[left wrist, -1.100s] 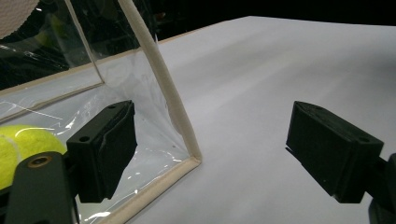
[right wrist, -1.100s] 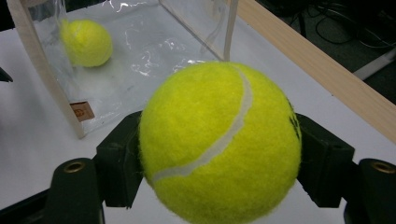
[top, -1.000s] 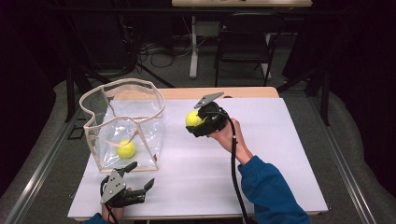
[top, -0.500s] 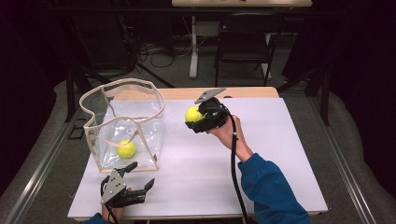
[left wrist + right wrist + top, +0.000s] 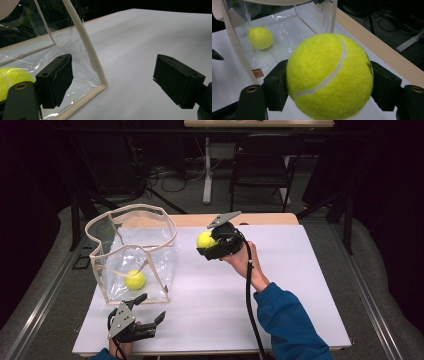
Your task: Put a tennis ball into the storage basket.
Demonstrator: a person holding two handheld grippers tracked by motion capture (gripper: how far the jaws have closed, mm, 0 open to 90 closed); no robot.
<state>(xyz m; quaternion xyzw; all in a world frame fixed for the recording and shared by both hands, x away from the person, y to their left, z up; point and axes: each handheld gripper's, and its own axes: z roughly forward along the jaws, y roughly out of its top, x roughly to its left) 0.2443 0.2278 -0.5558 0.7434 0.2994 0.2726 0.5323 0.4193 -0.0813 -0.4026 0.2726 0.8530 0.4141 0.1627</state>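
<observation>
Yellow fuzzy tennis ball [image 5: 329, 77], white curved seam, clamped in right tool [image 5: 329, 87].

From my high view the white rectangular table top [image 5: 300, 285] is evenly lit from overhead, while the room beyond its far edge falls away into darkness. Glare streaks the clear plastic bag with cream trim [image 5: 150, 250]. In my right gripper view the fuzzy yellow tennis ball [image 5: 329, 75] is sharp and its background softer.
</observation>
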